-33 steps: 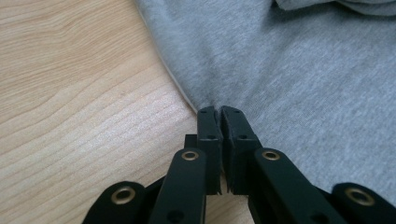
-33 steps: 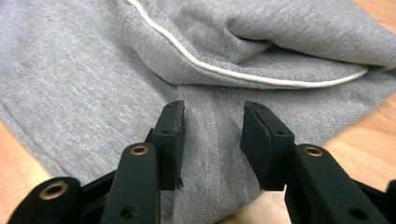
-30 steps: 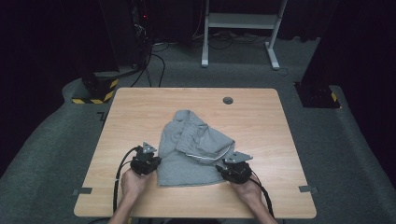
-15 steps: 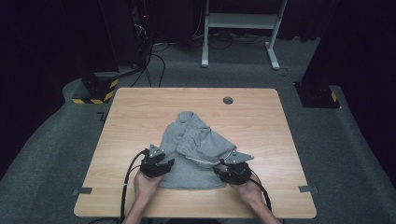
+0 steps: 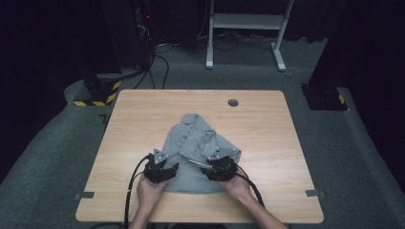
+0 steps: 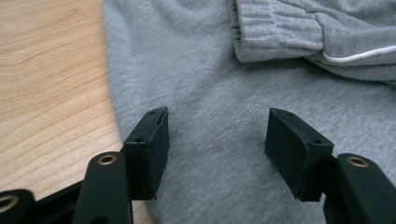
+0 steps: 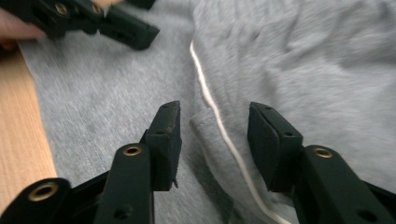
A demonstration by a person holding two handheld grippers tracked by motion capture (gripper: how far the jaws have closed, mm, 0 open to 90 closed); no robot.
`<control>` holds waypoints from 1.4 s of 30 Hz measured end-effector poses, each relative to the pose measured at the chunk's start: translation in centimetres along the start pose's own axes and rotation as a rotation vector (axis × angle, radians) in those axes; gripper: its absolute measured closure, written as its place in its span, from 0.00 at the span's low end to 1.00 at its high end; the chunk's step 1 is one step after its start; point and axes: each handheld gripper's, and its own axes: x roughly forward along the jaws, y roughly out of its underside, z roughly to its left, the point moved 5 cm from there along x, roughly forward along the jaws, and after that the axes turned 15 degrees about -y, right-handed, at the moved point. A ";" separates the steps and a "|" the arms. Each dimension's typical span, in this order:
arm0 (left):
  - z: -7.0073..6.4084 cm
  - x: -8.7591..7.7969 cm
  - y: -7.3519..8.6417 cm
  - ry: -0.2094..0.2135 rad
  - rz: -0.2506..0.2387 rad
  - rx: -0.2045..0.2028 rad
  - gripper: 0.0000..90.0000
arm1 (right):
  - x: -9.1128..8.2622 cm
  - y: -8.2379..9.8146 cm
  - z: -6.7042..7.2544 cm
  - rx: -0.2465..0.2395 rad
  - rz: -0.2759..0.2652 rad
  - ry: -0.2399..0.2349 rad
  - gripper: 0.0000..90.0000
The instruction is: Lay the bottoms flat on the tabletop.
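Grey garment [image 5: 200, 152] flat on the counter [image 5: 267, 133], near edge under both tools.

Left tool [image 6: 217, 135]: jaws apart, just opened, hovering over plain soft jersey with nothing gripped. Right tool [image 7: 212, 140]: half open, straddling a raised fold with white piping [image 7: 210, 100] that runs away from it, apparently ungripped (view blurred). Ribbed cuff [image 6: 275, 28] lies ahead of the left tool.

The garment [image 5: 196, 152] is heather grey with a thin white cord [image 7: 210, 105] and ribbed grey cuff [image 6: 275, 28]. The desk [image 5: 143, 114] is pale wood-grain. The black fingers [image 6: 152, 140] carry brass-coloured rivets.
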 end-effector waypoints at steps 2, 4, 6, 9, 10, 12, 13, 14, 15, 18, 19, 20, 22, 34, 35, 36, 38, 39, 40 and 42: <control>0.0 0.0 0.0 0.000 0.000 0.001 0.43 | 0.4 0.1 0.0 -0.005 0.022 -0.005 0.68; 0.0 0.0 0.0 -0.001 0.000 0.002 0.43 | 0.5 0.2 0.0 -0.014 0.032 -0.009 0.79; 0.0 0.0 0.0 -0.001 0.000 0.002 0.43 | 0.2 0.1 0.0 -0.039 0.024 0.004 0.88; 0.0 0.0 0.0 -0.002 0.001 0.003 0.43 | -0.2 -0.1 0.0 -0.052 0.011 0.010 0.90; 0.0 0.0 0.0 -0.002 0.000 0.002 0.43 | -0.4 -0.2 0.0 -0.053 0.007 0.013 0.91; 0.0 0.0 0.0 -0.005 0.000 0.002 0.43 | -0.9 -0.4 -0.3 -0.056 0.001 0.014 0.91; 0.0 0.0 0.0 -0.005 0.000 0.002 0.43 | -0.9 -0.4 -0.3 -0.056 0.001 0.014 0.91; 0.0 0.0 0.0 -0.006 0.001 0.001 0.42 | -1.3 -0.5 -0.6 -0.054 -0.006 0.020 0.91; 0.0 0.0 0.0 -0.006 0.001 0.002 0.42 | -1.6 -0.6 -0.8 -0.046 -0.011 0.023 0.91; 0.0 0.0 0.0 -0.006 0.001 0.002 0.42 | -2.4 -0.7 -1.5 -0.020 -0.042 0.030 0.91; 0.0 0.0 0.0 -0.006 0.001 0.002 0.42 | -2.7 -0.7 -1.7 -0.014 -0.049 0.035 0.91; 0.0 0.0 0.0 -0.006 0.001 0.001 0.42 | -3.0 -0.7 -2.0 -0.004 -0.058 0.039 0.91; 0.0 0.0 0.0 -0.006 0.001 0.002 0.42 | -3.5 -0.6 -2.5 0.009 -0.070 0.049 0.91; 0.0 0.0 0.0 -0.004 0.001 0.004 0.42 | -6.0 0.1 -5.4 0.106 -0.145 0.098 0.91; -0.1 0.0 0.0 -0.003 0.002 0.005 0.42 | -6.2 0.2 -5.6 0.121 -0.150 0.102 0.91; -0.1 0.0 0.0 -0.001 0.002 0.006 0.42 | -6.4 0.3 -5.9 0.127 -0.156 0.109 0.91; -0.1 0.0 0.0 0.000 0.001 0.005 0.42 | -6.7 0.6 -6.4 0.148 -0.167 0.119 0.91; -0.1 0.0 0.0 -0.001 0.001 0.005 0.42 | -6.8 0.7 -6.7 0.154 -0.171 0.126 0.91; -0.1 0.0 0.0 -0.001 0.001 0.005 0.42 | -7.0 0.8 -6.9 0.163 -0.173 0.133 0.91; -0.1 0.0 0.0 -0.001 0.001 0.005 0.42 | -7.2 1.0 -7.3 0.176 -0.176 0.145 0.91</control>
